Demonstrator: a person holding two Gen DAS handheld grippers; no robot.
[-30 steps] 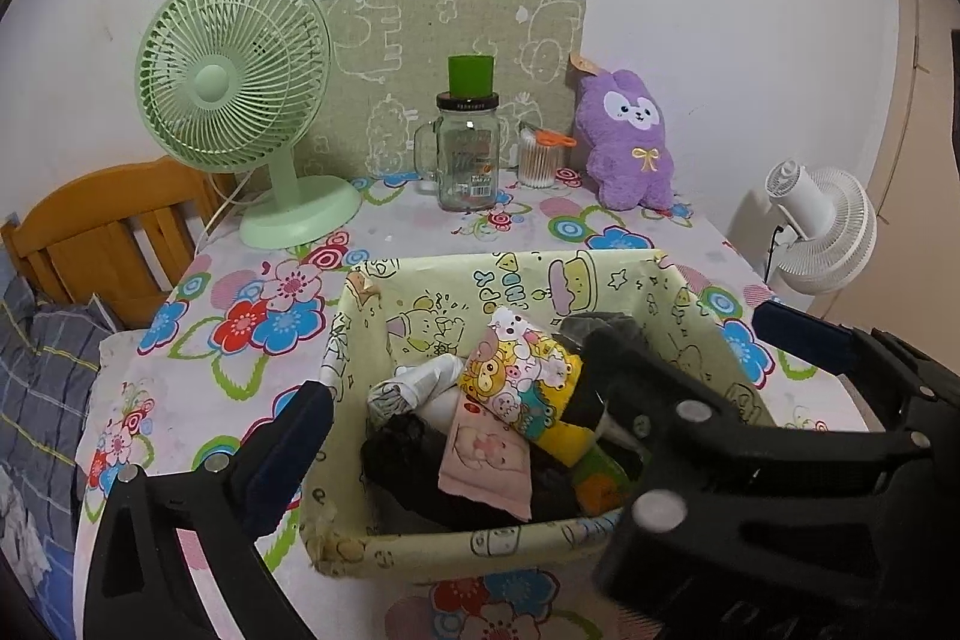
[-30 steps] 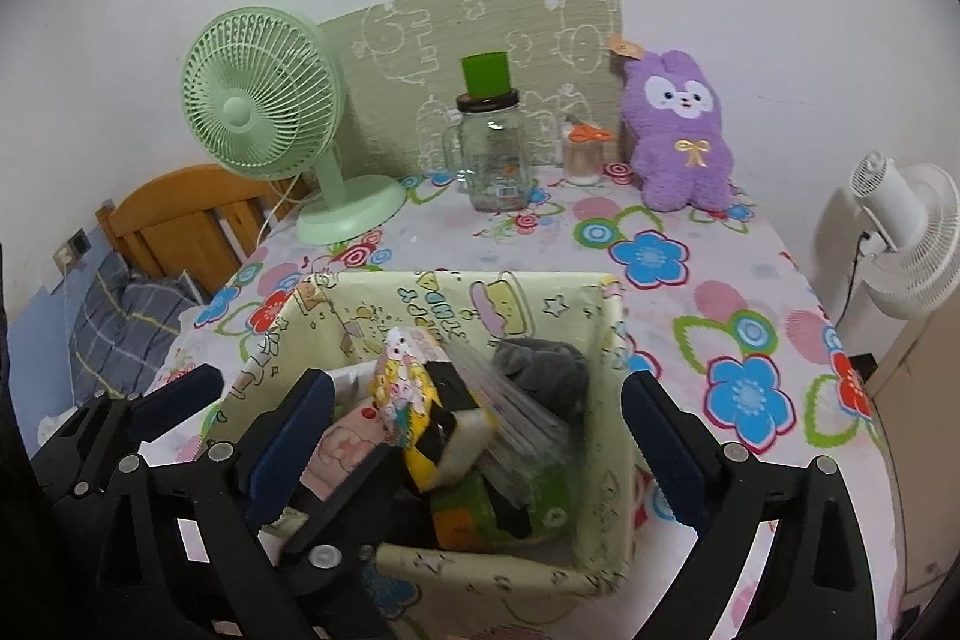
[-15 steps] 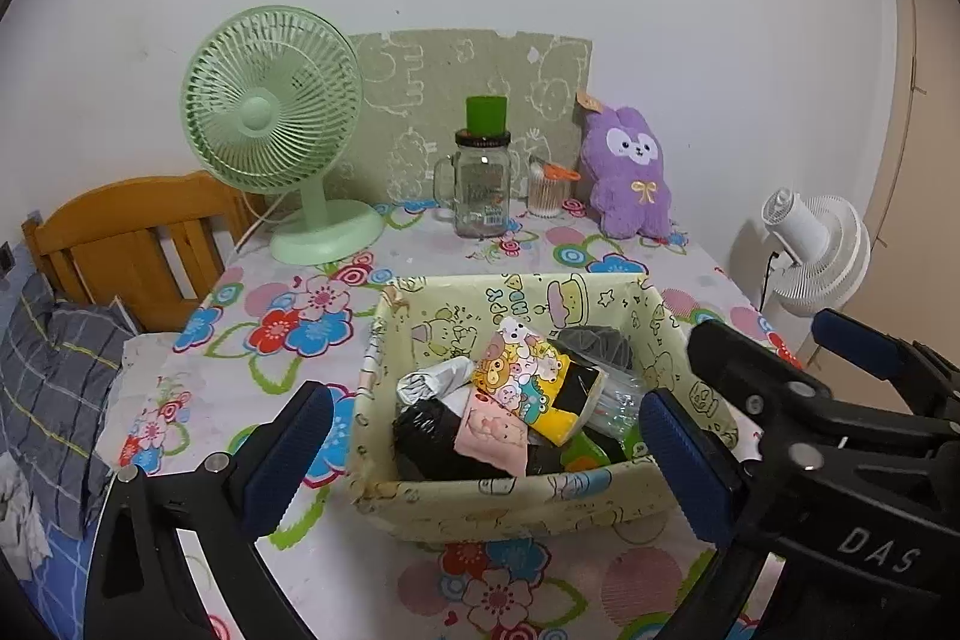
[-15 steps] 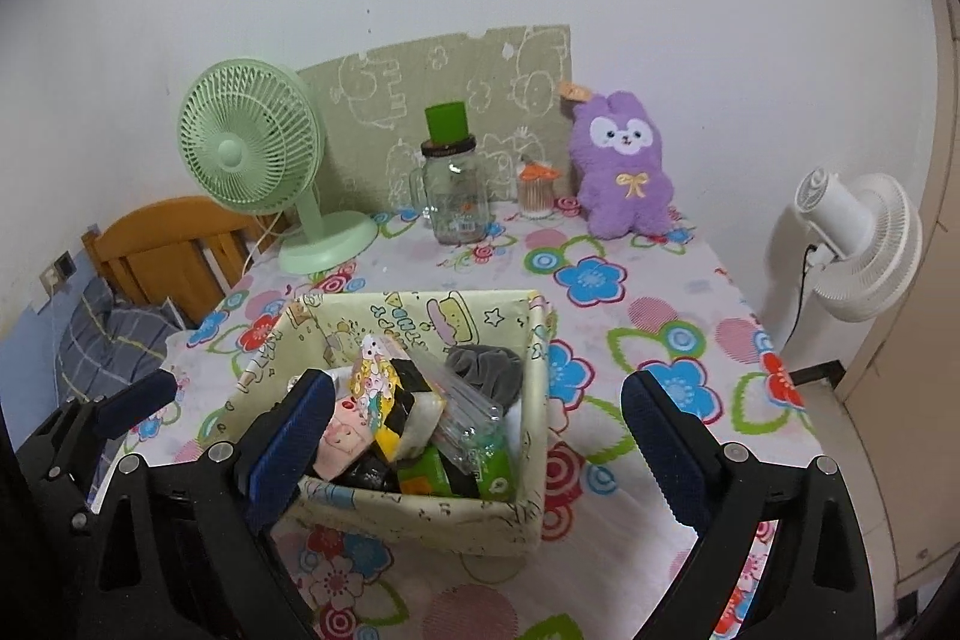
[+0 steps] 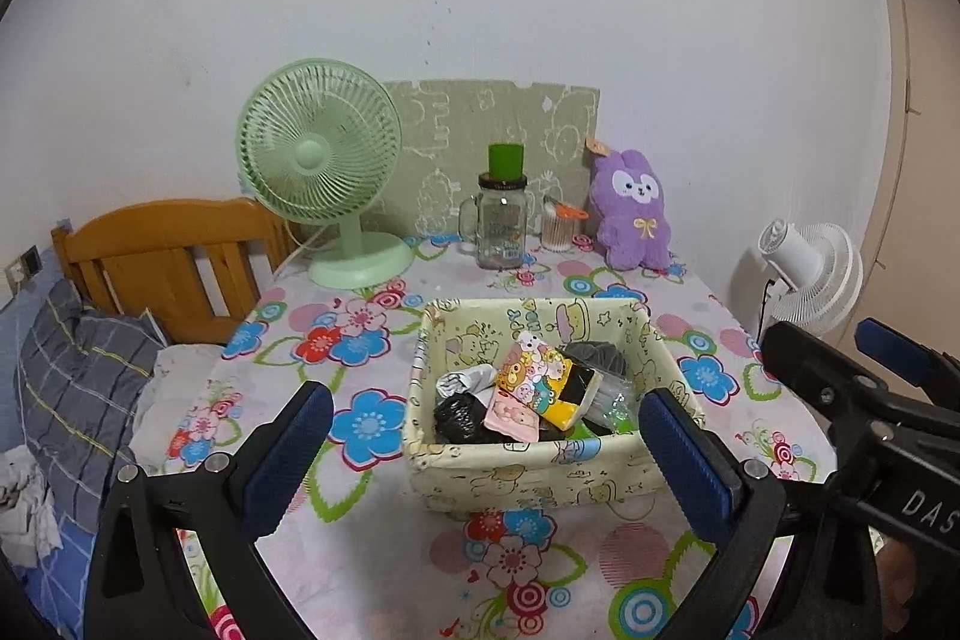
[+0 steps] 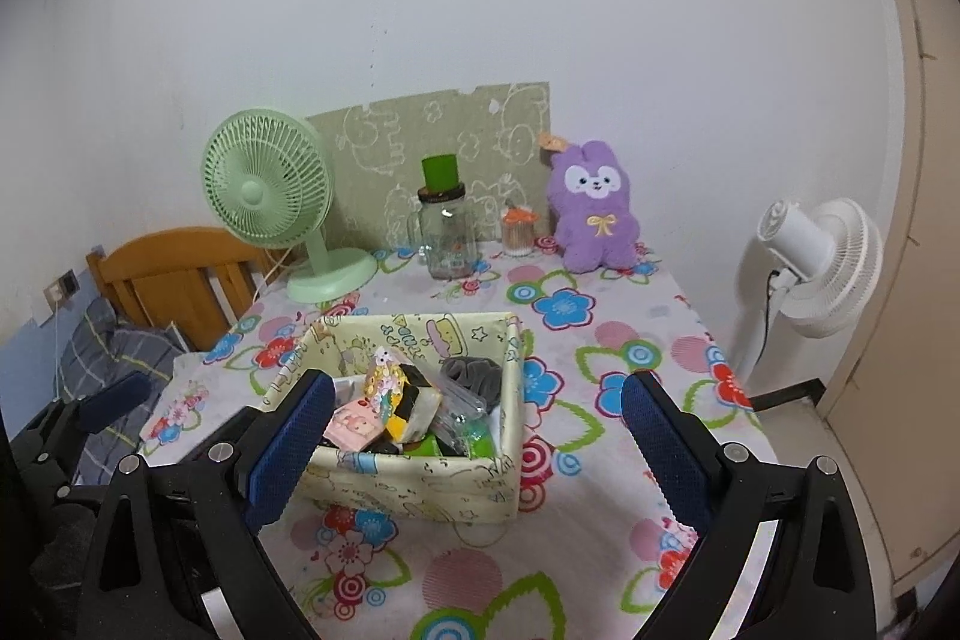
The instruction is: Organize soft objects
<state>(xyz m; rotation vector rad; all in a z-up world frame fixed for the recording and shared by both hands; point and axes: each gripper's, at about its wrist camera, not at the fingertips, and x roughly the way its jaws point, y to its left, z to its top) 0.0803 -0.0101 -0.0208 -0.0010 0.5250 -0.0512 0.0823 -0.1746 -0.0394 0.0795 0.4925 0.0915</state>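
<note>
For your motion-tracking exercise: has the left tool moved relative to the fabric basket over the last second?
Yes. The left tool has pulled back and up from the fabric basket, which now looks smaller and farther off.

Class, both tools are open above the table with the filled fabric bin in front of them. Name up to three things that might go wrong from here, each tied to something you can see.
1. The fabric bin is heaped, and the cartoon-print pouch pokes above its rim; bumping the bin may spill it.
2. A reach toward the purple plush rabbit passes the glass mug jar, which might tip over.
3. The open left tool and right tool sit close together and may collide.
</note>
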